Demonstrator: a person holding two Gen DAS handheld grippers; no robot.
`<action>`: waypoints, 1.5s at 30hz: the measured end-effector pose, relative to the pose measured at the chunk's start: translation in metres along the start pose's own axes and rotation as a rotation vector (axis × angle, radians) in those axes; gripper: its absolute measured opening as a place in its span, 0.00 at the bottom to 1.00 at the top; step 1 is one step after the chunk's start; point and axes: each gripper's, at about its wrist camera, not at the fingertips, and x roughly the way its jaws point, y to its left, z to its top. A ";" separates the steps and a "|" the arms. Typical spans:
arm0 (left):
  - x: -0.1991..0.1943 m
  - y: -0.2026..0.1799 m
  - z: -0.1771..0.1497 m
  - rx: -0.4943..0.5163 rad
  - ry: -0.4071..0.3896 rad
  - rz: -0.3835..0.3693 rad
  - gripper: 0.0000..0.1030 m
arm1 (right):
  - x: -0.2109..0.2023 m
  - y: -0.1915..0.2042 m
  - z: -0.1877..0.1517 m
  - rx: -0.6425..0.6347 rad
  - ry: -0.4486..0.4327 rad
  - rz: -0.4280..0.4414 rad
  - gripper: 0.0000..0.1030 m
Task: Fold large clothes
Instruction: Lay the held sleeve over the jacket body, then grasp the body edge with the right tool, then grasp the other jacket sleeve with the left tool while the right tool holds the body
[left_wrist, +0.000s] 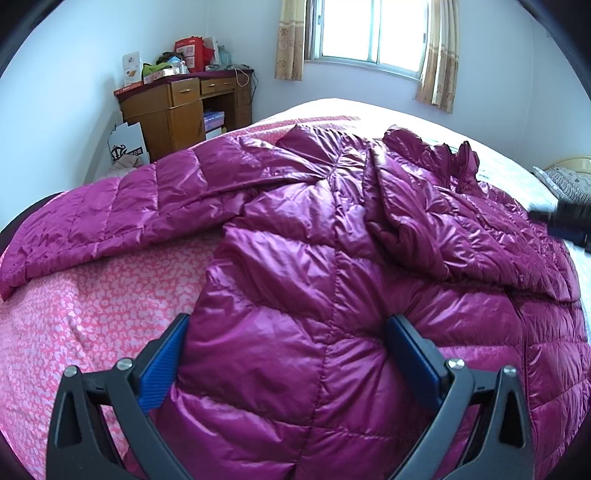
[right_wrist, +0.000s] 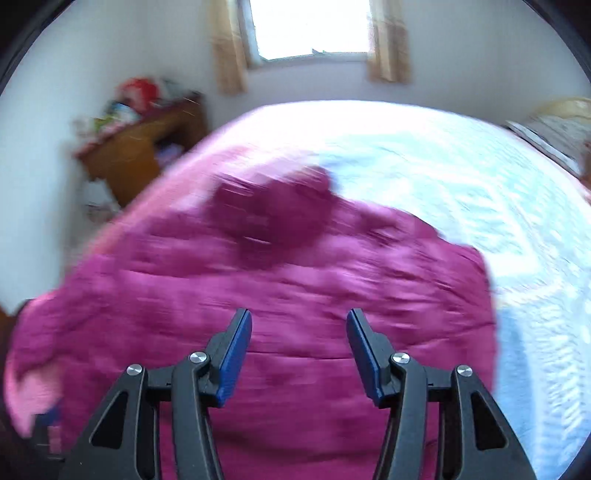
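Note:
A large shiny magenta quilted down jacket (left_wrist: 332, 236) lies spread and rumpled on the bed, one sleeve (left_wrist: 110, 218) stretched to the left. My left gripper (left_wrist: 288, 325) is open, its blue pads (left_wrist: 162, 365) on either side of a bulging part of the jacket's near edge, not closed on it. My right gripper (right_wrist: 299, 321) is open and empty above the jacket (right_wrist: 277, 295); that view is motion-blurred. The right gripper also shows dark at the right edge of the left wrist view (left_wrist: 572, 221).
The bed has a pink patterned cover (left_wrist: 92, 314) on the left and a white quilt (right_wrist: 461, 192) on the right. A wooden desk (left_wrist: 184, 107) piled with boxes stands at the back left. A window (left_wrist: 369, 33) with curtains is behind. A pillow (left_wrist: 569, 181) lies at far right.

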 end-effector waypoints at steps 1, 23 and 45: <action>0.000 0.000 0.000 0.000 0.000 -0.001 1.00 | 0.010 -0.015 -0.004 0.017 0.029 -0.040 0.45; -0.008 -0.043 0.074 0.042 -0.031 0.021 1.00 | 0.012 -0.056 -0.041 0.028 -0.013 -0.020 0.37; -0.050 0.197 0.061 -0.619 -0.098 0.366 1.00 | 0.013 -0.056 -0.042 0.033 -0.014 -0.011 0.38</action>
